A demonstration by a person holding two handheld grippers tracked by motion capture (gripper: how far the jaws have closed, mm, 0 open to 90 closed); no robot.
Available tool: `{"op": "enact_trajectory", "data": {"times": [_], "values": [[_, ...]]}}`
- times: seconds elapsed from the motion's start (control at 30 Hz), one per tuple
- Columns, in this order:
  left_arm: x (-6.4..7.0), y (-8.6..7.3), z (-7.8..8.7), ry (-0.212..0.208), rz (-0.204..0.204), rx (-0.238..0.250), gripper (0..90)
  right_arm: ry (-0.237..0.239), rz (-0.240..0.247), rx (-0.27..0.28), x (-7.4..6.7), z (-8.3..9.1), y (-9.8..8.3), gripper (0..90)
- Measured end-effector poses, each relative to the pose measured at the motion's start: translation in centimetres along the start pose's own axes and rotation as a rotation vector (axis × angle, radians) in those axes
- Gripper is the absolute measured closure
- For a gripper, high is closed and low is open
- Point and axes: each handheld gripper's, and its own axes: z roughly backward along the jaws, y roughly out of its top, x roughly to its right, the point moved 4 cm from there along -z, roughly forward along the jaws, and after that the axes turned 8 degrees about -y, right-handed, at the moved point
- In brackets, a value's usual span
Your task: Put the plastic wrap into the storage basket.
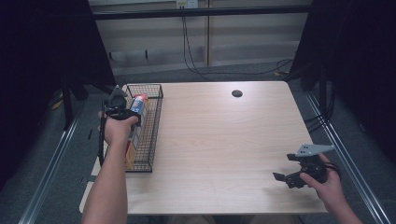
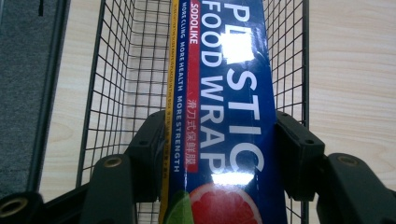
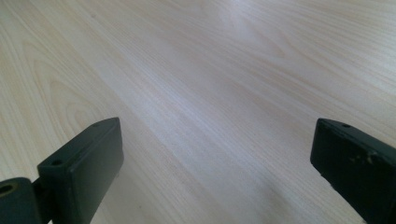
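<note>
A long blue plastic wrap box (image 2: pixel 224 116) lies lengthwise in the black wire basket (image 2: pixel 116 70), and both black pads of my left gripper (image 2: pixel 219 158) press on its sides. In the high view that left gripper (image 1: pixel 122 108) is over the wire basket (image 1: pixel 152 135) at the table's left edge, with the plastic wrap box (image 1: pixel 138 105) showing red and blue at its tip. My right gripper (image 1: pixel 286 176) rests low near the table's front right, jaws wide apart. In the right gripper view, the right gripper (image 3: pixel 215 154) has only bare tabletop between its pads.
The light wooden table (image 1: pixel 219 135) has a round black cable hole (image 1: pixel 236 93) near its far edge. Cables (image 1: pixel 196 65) hang behind the table, and dark curtains stand at both sides. Grey floor runs along the basket's left side.
</note>
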Motion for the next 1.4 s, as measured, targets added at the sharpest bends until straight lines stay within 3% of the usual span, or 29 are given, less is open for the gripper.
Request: {"op": "enact_trajectory", "data": {"times": [0.17,0.43,0.77,1.0,1.2,1.4], "values": [[0.0,-0.1,-0.9,0.003,0.019,-0.004,43.3,0.002,0.005,0.0,0.0,0.0,0.0,2.6],[0.0,-0.1,-2.1,0.002,0.014,-0.028,43.1,0.004,0.004,-0.002,0.0,-0.1,-0.1,2.6],[0.1,-0.1,-2.5,0.006,0.028,-0.02,42.7,0.005,0.004,-0.004,0.0,-0.2,-0.1,2.6],[0.1,-0.2,-2.5,0.018,0.001,-0.027,41.3,0.004,0.001,-0.003,0.0,-0.1,-0.1,2.6],[0.4,-0.2,-2.5,0.002,-0.005,-0.019,38.7,0.004,0.002,-0.004,0.0,-0.1,-0.1,2.6],[0.6,-0.2,-2.3,-0.005,-0.006,-0.01,29.2,0.003,0.003,-0.004,0.0,-0.1,-0.1,2.6]]}}
